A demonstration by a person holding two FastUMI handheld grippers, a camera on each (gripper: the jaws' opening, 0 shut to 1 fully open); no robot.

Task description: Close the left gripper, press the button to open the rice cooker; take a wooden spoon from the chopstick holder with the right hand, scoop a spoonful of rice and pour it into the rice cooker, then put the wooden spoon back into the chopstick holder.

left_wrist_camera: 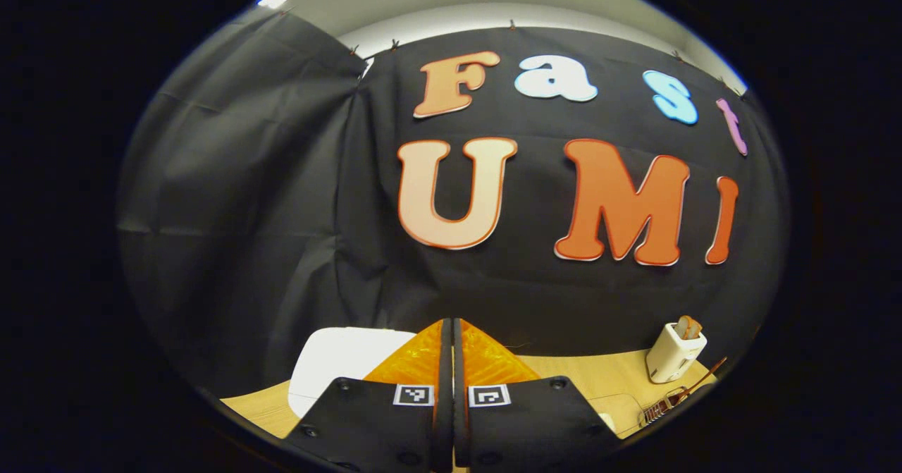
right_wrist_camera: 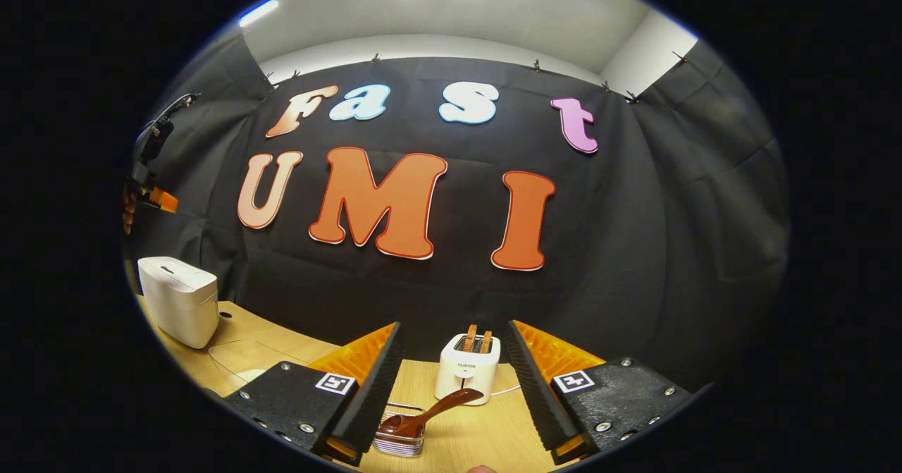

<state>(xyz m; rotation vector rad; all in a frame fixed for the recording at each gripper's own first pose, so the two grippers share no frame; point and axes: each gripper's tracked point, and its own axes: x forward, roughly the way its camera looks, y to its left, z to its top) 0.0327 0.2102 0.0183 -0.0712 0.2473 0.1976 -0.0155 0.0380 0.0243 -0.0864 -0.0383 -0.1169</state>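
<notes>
In the left gripper view my left gripper [left_wrist_camera: 449,328] is shut with nothing between its fingers, held above the table, and the white rice cooker [left_wrist_camera: 338,364] sits just behind and to the left of them. In the right gripper view the rice cooker [right_wrist_camera: 180,300] stands at the far left with its lid down. My right gripper [right_wrist_camera: 454,327] is open and holds nothing. Straight ahead of it stands the white chopstick holder [right_wrist_camera: 467,369] with two wooden handles sticking up. A dark wooden spoon [right_wrist_camera: 426,415] rests with its bowl on a small clear container [right_wrist_camera: 398,441] between the fingers.
The wooden table [right_wrist_camera: 479,438] runs up to the black cloth wall. A clear flat tray [right_wrist_camera: 239,357] lies beside the cooker. The other gripper [right_wrist_camera: 151,194] and the hand holding it hang high at the far left. From the left gripper view the chopstick holder [left_wrist_camera: 674,352] is at the right.
</notes>
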